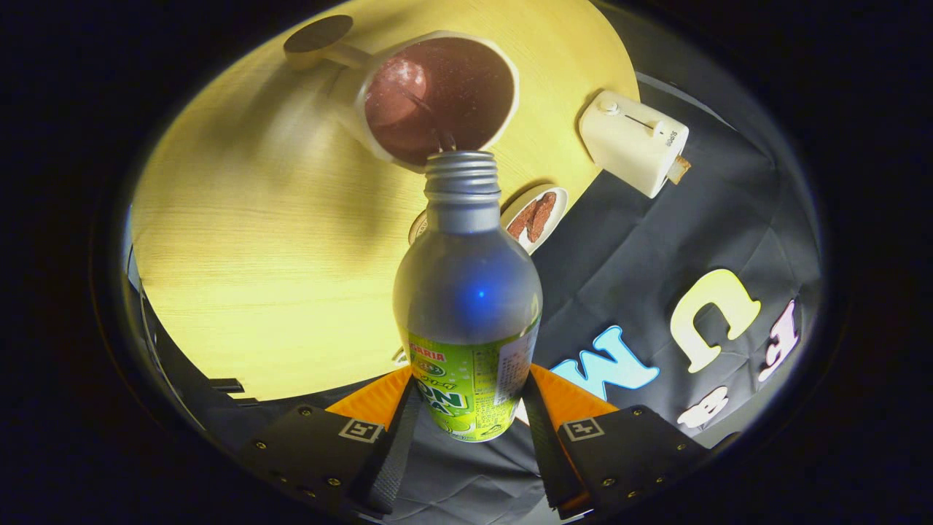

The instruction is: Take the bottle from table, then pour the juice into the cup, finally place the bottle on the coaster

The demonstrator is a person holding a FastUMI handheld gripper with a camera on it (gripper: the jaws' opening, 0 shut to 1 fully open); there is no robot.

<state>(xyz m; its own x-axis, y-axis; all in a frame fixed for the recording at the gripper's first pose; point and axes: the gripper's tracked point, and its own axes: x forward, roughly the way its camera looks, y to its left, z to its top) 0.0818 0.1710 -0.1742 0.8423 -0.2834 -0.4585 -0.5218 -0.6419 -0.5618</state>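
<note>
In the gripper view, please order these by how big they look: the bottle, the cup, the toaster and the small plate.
1. bottle, between the gripper fingers, nearest the camera, which enlarges it
2. cup
3. toaster
4. small plate, partly hidden behind the bottle

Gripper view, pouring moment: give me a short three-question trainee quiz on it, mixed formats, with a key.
1. True or false: the gripper is shut on the bottle.
2. The bottle's open mouth points at: A) the toaster B) the cup C) the small plate
3. Fill in: the round dark coaster lies on the table beyond the ____.

Key: 1 true, both fingers press its labelled lower part. 2 B, a thin stream runs from the mouth into the cup, which already holds dark juice. 3 cup.
</note>
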